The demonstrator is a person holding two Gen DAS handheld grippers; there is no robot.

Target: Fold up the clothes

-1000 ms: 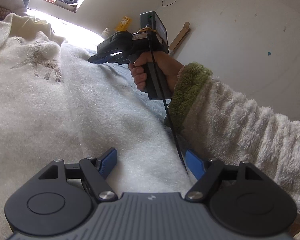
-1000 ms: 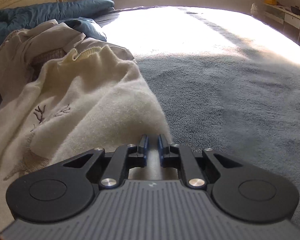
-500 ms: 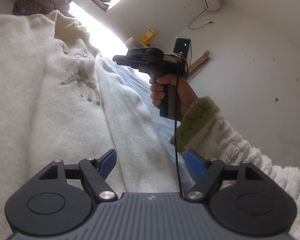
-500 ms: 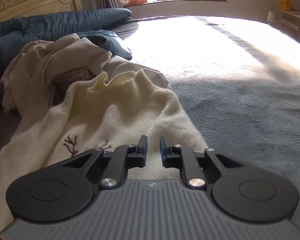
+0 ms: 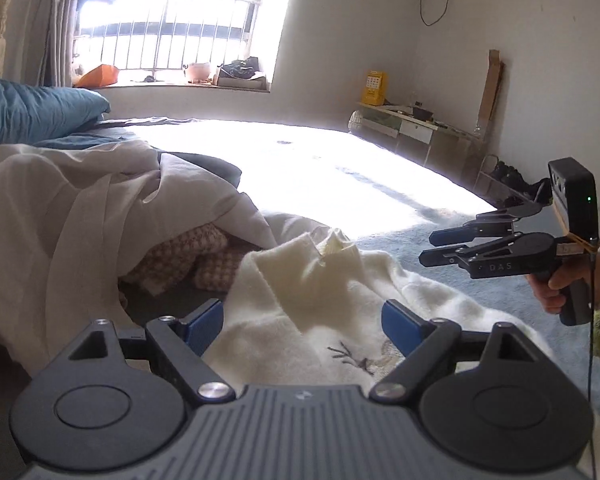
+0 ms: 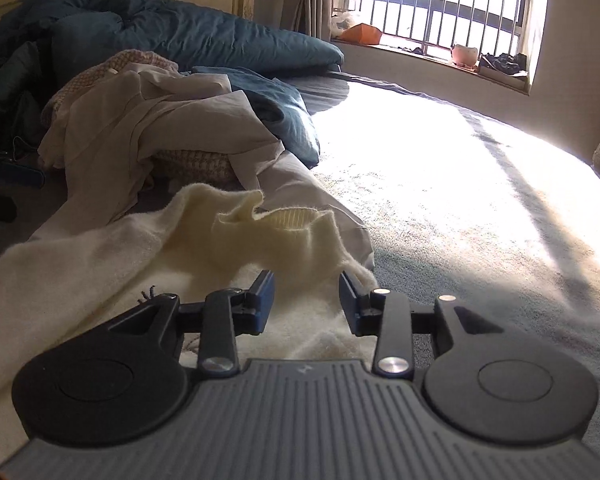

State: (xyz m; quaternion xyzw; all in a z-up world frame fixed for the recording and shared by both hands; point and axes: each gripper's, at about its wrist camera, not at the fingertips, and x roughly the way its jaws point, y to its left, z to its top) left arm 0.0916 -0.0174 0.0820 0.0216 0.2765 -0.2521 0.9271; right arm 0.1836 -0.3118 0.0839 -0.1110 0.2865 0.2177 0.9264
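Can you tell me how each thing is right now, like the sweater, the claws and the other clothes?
Cream sweater: spread on the bed, collar rumpled, not yet folded.
Left claw: opening wide, holding nothing.
Right claw: opening, above the sweater, gripping nothing.
Beige garment: crumpled, unfolded.
Blue duvet: bunched near the headboard.

The sweater (image 6: 112, 264) lies on the bed (image 6: 480, 232), filling the lower left of the right wrist frame, its collar toward the centre. Behind it, toward the upper left, a heap of clothes (image 6: 156, 128) rests before the duvet (image 6: 172, 28). The window (image 6: 440, 0) stands at the upper right. In the left wrist frame a desk (image 5: 412, 128) stands right of centre.
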